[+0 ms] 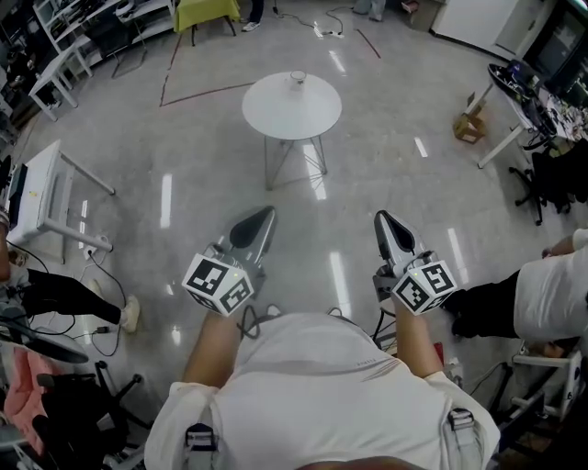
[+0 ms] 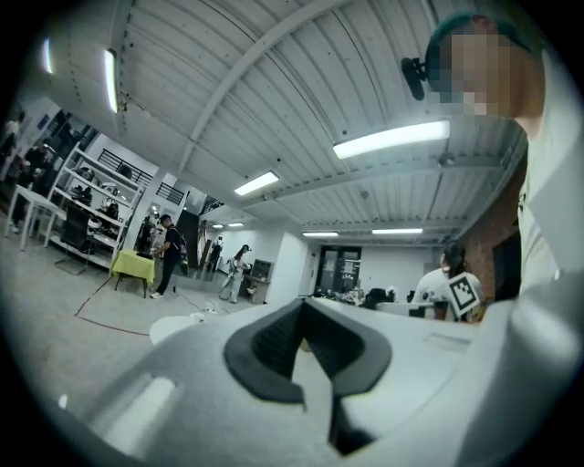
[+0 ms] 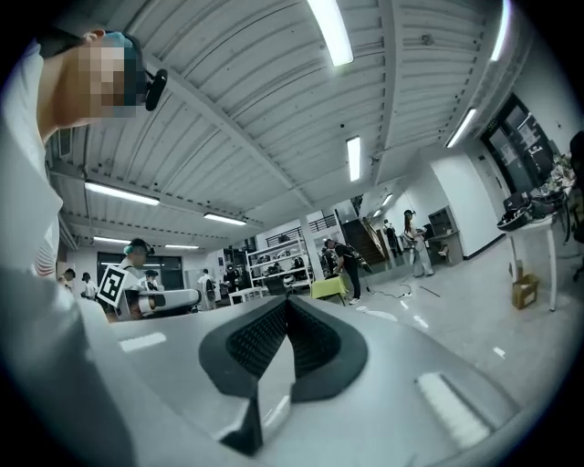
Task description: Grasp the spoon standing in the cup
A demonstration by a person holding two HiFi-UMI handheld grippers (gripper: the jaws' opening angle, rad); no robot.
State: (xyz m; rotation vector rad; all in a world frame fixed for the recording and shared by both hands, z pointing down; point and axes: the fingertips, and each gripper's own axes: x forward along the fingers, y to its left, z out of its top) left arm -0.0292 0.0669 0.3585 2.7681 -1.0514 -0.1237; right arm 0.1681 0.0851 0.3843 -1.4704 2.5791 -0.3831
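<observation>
A small cup (image 1: pixel 298 78) stands on a round white table (image 1: pixel 292 108) several steps ahead of me in the head view; it is too small to make out the spoon in it. My left gripper (image 1: pixel 266 214) and right gripper (image 1: pixel 381 218) are held low in front of my body, pointing toward the table and far short of it. Both are shut, with nothing between the jaws. In the left gripper view the dark pads meet at the tip of the left gripper (image 2: pixel 304 306), and part of the white table (image 2: pixel 172 328) shows low on the left. The right gripper (image 3: pixel 286 303) likewise shows its pads together.
Polished grey floor lies between me and the table. A white desk (image 1: pixel 37 193) stands at the left, a yellow-green table (image 1: pixel 207 11) at the back, a cardboard box (image 1: pixel 469 126) and a cluttered desk (image 1: pixel 528 96) at the right. A seated person (image 1: pixel 551 294) is close on my right.
</observation>
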